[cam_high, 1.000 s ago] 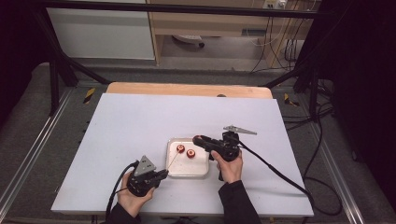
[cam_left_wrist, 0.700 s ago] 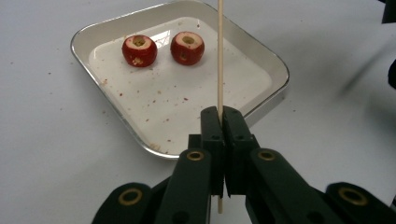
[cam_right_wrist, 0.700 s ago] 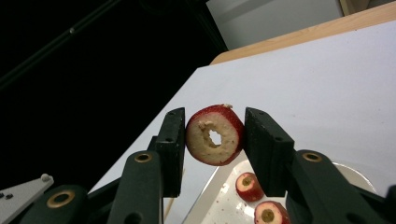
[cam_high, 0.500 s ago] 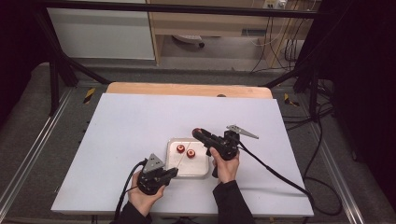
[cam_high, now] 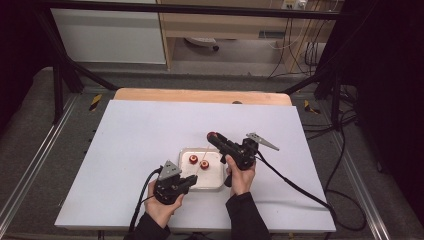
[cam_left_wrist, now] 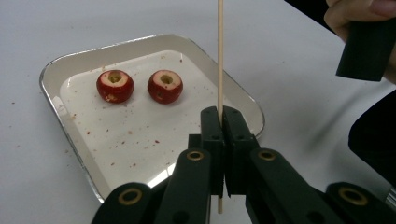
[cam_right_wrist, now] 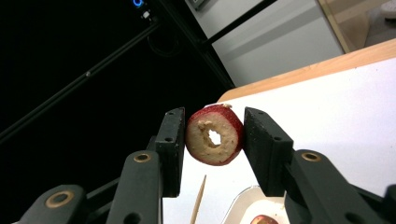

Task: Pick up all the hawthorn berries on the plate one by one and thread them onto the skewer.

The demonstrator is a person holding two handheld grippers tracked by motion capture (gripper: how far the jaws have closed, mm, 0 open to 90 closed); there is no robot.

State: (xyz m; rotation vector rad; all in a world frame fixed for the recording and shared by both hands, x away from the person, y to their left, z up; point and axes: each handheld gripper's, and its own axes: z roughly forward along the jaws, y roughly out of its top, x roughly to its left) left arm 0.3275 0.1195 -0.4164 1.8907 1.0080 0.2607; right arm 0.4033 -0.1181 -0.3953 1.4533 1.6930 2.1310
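A thin wooden skewer [cam_left_wrist: 220, 56] stands upright in my left gripper [cam_left_wrist: 223, 122], whose jaws are shut on its lower end. In the high view that gripper [cam_high: 194, 180] sits at the near left edge of the white tray [cam_high: 216, 184], and the skewer [cam_high: 202, 160] leans up over it. Two red cored fruits [cam_left_wrist: 115, 86] [cam_left_wrist: 165, 86] lie in the tray [cam_left_wrist: 56, 74], holes facing up. My right gripper [cam_right_wrist: 215, 122] is shut on a third red cored fruit [cam_right_wrist: 215, 136], held in the air with its hole showing. In the high view it hangs above the tray's far edge [cam_high: 212, 136].
The tray rests on a white table top [cam_high: 140, 135] with a wooden strip [cam_high: 200, 95] along the far edge. Red crumbs dot the tray floor. Black cables trail from both grippers towards the near and right edges. A metal frame surrounds the table.
My left gripper has moved right, up to the tray's near left edge, carrying the skewer over the tray. The right gripper and its fruit have stayed where they were.
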